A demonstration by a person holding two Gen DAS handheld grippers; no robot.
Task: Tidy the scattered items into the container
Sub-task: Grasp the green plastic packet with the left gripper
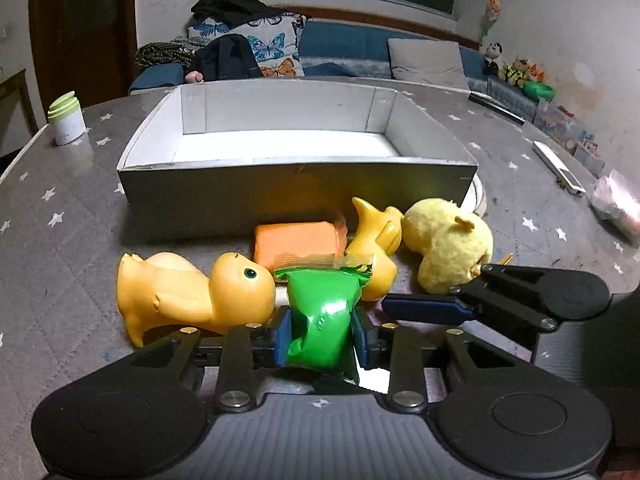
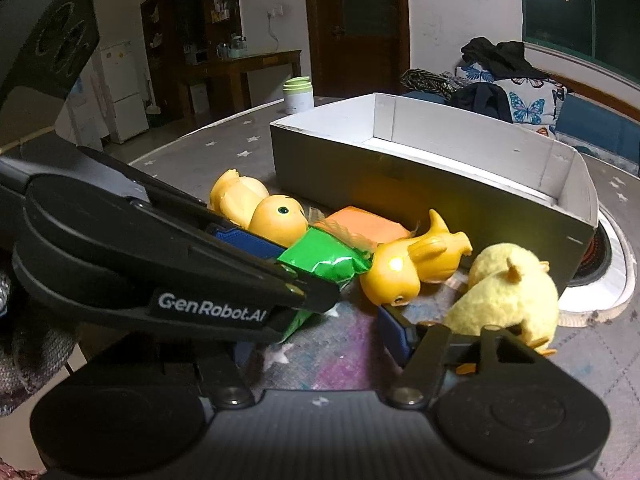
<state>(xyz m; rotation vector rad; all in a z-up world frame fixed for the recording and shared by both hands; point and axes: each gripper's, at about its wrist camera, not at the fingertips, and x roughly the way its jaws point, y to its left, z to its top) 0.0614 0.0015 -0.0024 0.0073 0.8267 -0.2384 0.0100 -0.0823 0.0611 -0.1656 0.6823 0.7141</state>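
**Left claw gripping green packet, box drop is next**

Left claw (image 1: 320,334) is pinching the green packet (image 1: 322,312), blue pads pressing both of its sides; the packet is bulging up between them. It looks like it is sitting low, at or just off the table (image 1: 60,208); can't tell if it's lifted.

Right claw (image 2: 320,320) is standing wide open and holding nothing, one blue finger (image 2: 394,332) showing just to the right of the left claw, its other side hidden behind the left claw's body.

Just left of the left claw's tips a rubber duck (image 1: 192,296) is lying on its side. Straight ahead: orange packet (image 1: 298,242). Ahead-right: second rubber duck (image 1: 378,240), then the plush chick (image 1: 448,246), right beside the right claw's tip.

The box (image 1: 296,196) is sitting straight ahead past the pile, looking empty.

My read: the pick is underway, first item. Next move calls for lifting clear of the ducks, carrying forward over the near wall, then releasing inside. The slippery wrapper could slide out.
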